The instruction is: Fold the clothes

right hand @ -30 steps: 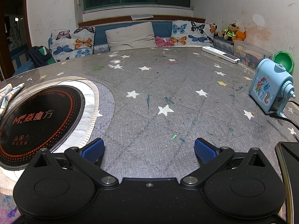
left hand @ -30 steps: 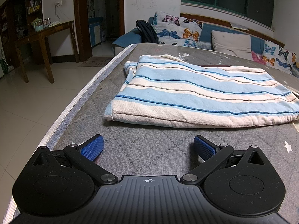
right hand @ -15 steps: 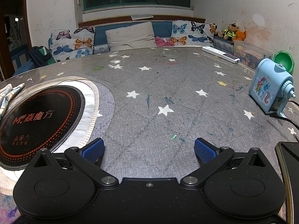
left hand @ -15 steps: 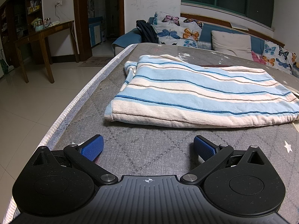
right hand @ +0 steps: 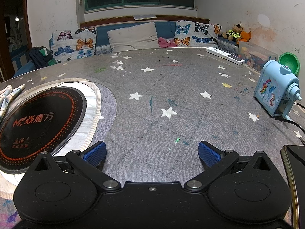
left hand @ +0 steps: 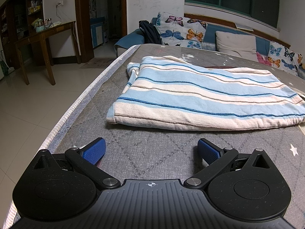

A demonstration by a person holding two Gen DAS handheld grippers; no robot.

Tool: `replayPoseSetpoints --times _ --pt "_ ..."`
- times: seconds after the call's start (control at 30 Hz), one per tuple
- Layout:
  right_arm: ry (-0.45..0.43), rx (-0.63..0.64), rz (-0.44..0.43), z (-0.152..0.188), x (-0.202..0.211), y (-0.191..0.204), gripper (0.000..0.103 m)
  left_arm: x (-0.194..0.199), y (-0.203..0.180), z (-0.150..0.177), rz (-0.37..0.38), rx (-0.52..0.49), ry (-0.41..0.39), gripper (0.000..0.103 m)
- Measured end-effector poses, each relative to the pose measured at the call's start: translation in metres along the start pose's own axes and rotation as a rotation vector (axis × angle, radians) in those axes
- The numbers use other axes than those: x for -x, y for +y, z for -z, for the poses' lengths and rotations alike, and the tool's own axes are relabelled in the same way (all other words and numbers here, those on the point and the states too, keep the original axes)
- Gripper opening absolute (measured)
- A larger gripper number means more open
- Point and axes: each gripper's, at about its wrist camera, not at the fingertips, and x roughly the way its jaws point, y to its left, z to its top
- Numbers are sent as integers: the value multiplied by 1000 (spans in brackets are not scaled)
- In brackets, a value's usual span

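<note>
Left gripper (left hand: 151,150) jaws spread wide, holding nothing, low over the grey quilted table cover (left hand: 156,158). Folded blue-and-cream striped towel (left hand: 200,99) lies flat just ahead of it, not touching. Right gripper (right hand: 152,151) also spread and empty, induction cooktop (right hand: 38,122) at its left, unicorn pencil sharpener (right hand: 274,93) far right.

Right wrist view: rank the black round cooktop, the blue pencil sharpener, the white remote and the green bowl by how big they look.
1. Black round cooktop, largest by far, though it is nearest.
2. Blue pencil sharpener.
3. White remote and green bowl: look alike in size; the bowl is partly hidden, so no ranking.
</note>
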Motion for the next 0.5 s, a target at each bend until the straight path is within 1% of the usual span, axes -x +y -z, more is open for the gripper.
replayPoseSetpoints --times 0.5 --pt "0 1 1 0 -1 0 103 0 0 0 0 0 0 103"
